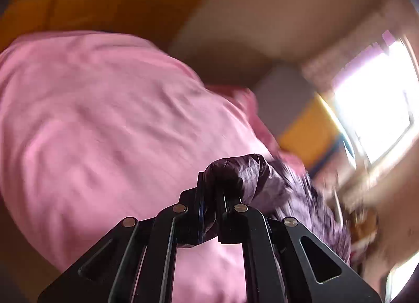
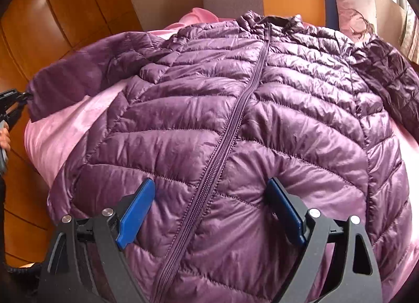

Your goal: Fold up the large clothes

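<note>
Where the jacket (image 2: pixel 235 119) lies zipped and front-up on the pink sheet (image 2: pixel 65 132), its sleeve cuff (image 2: pixel 35 93) at the far left is stretched out past the sheet's edge, over the wooden floor (image 2: pixel 52 15). The left gripper (image 2: pixel 15 98) shows there at the frame's edge, touching the cuff; a hand (image 2: pixel 4 138) sits just below it. In the left wrist view the left gripper (image 1: pixel 209 198) has its jaws pressed together on a bunched fold of the purple cuff (image 1: pixel 241 172), with the sheet (image 1: pixel 104 119) spread behind and blurred. Moving right along the jacket, the zip (image 2: pixel 235 119) runs down its middle from the collar (image 2: pixel 269 18). The right gripper (image 2: pixel 209 214) hangs over the lower front, its blue pads (image 2: pixel 136 214) spread wide to either side of the zip, pinching nothing. At the far right, the other sleeve (image 2: pixel 387 80) lies bent along the jacket's side, below a pillow (image 2: pixel 353 15).
</note>
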A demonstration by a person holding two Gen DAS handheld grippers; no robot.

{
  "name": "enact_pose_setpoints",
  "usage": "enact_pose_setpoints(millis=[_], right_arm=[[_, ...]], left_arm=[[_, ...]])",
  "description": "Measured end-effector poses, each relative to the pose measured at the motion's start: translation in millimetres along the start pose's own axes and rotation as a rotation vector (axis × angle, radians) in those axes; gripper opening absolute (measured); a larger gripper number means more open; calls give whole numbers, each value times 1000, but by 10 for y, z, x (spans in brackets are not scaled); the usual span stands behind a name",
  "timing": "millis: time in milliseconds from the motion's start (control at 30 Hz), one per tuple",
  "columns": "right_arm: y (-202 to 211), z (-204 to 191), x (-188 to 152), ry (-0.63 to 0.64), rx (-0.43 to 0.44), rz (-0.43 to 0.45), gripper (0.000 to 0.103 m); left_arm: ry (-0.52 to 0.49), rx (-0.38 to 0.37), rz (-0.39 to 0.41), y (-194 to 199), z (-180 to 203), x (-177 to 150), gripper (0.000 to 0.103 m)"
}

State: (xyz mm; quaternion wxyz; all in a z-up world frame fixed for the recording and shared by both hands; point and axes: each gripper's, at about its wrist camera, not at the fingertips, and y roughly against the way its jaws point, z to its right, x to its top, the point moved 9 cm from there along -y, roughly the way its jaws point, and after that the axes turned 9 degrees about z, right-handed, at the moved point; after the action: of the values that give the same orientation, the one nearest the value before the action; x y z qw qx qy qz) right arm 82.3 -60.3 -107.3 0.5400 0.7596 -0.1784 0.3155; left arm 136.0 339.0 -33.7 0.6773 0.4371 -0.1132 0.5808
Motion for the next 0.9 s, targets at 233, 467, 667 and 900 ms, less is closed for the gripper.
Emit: enact_pose_setpoints(millis=[233,467,667,900], right_arm=[[-85,17,-14,-21,-16,-10,89],[-169,73,-8,-11,-37,-16,92],[-202,75,-18,9,-49,-5,97],[-170,42,-9,-7,-31,2,99]], left_arm=[[220,149,38,-198,-824,945,0],[45,469,-117,-775,-1250,649,0],[119,638,-125,-644,-1801,301,3],[-5,552,104,-64,-1130,447,71]])
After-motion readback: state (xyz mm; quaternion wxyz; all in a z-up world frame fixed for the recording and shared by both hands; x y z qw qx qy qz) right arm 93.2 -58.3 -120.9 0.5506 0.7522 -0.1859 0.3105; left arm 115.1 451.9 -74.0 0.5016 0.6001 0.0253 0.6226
